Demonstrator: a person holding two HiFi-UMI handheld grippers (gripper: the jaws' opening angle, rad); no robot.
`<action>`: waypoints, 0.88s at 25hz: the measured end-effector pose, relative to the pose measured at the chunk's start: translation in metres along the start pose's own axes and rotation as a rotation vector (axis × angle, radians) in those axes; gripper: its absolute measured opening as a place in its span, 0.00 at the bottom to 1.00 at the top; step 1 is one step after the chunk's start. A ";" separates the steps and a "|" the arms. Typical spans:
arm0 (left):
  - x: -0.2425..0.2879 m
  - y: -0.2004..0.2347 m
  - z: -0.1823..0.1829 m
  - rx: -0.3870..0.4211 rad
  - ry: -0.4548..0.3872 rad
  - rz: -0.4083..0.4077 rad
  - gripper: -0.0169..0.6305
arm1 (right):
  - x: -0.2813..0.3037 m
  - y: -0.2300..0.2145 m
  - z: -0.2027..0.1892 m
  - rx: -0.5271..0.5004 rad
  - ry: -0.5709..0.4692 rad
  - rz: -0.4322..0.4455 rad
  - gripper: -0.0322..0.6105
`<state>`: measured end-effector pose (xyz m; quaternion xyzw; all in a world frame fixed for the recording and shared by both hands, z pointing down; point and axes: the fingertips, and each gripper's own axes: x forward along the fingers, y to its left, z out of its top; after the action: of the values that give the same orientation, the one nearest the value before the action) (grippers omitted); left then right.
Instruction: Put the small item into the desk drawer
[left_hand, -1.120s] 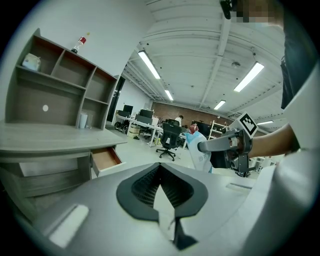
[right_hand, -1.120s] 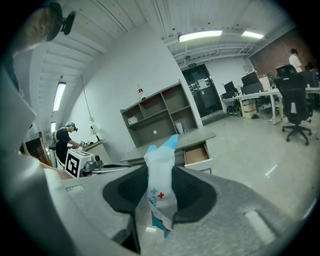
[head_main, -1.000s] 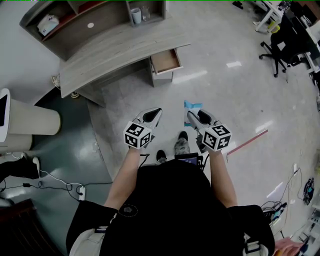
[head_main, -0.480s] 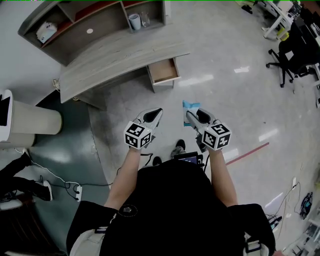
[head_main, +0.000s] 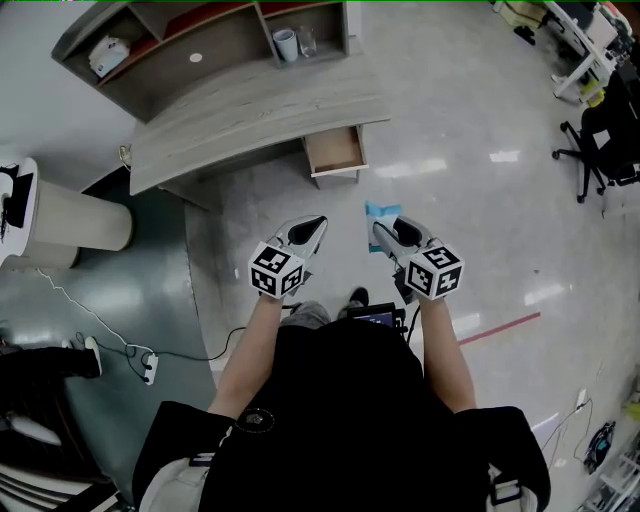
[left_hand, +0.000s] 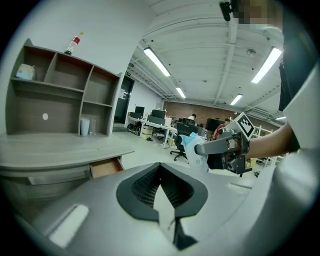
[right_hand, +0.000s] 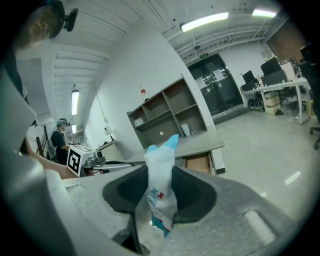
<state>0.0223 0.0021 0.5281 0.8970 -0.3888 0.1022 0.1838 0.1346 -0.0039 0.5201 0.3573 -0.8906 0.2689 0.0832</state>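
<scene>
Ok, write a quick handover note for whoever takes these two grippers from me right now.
Right hand-held gripper: shut on the small blue-and-white packet.
Left hand-held gripper: shut, nothing in it.
Desk drawer: open, ahead across the floor, under the desk.
Done: packet in hand, drawer open.
Left: get to the desk and put the packet in the drawer.
</scene>
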 end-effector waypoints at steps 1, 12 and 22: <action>0.000 0.002 0.001 0.000 0.001 0.008 0.03 | 0.002 -0.002 0.002 0.002 0.000 0.007 0.28; 0.009 0.027 -0.001 -0.042 0.002 0.059 0.03 | 0.028 -0.016 0.013 -0.001 0.033 0.040 0.28; 0.041 0.061 0.018 -0.050 -0.019 0.048 0.03 | 0.057 -0.044 0.039 -0.011 0.038 0.021 0.29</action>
<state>0.0053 -0.0707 0.5402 0.8834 -0.4144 0.0881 0.2001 0.1250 -0.0850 0.5257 0.3423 -0.8940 0.2715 0.0991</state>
